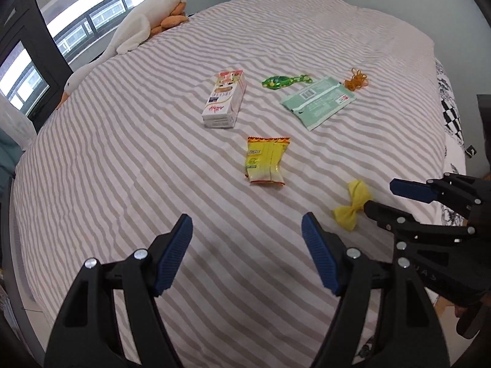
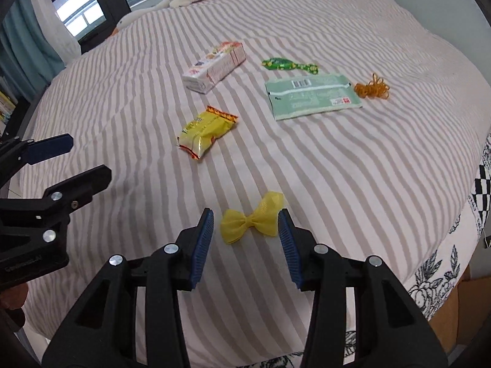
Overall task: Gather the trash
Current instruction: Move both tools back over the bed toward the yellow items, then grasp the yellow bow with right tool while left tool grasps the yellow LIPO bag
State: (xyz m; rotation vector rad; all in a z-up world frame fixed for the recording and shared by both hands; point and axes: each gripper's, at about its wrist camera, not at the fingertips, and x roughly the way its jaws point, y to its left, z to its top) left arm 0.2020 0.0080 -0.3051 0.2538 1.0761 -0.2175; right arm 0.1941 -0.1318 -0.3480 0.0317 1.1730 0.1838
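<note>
Task status: nothing collected yet. All items lying apart on the striped bed (image 2: 353,168): white carton (image 2: 214,67), yellow snack packet (image 2: 206,133), green wrapper (image 2: 311,96), green candy wrapper (image 2: 288,65), rubber bands (image 2: 372,89), yellow bow (image 2: 252,222). No bin in view. Right gripper (image 2: 247,230) fingers parted, empty, framing the bow without contact. Left gripper (image 1: 247,239) fingers spread wide, empty, above bare bedding.

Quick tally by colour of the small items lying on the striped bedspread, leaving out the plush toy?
Yellow: 2, snack packet and bow
Green: 2, flat pouch and candy wrapper
Orange: 1, rubber band pile
White and pink: 1, carton
Total: 6
</note>
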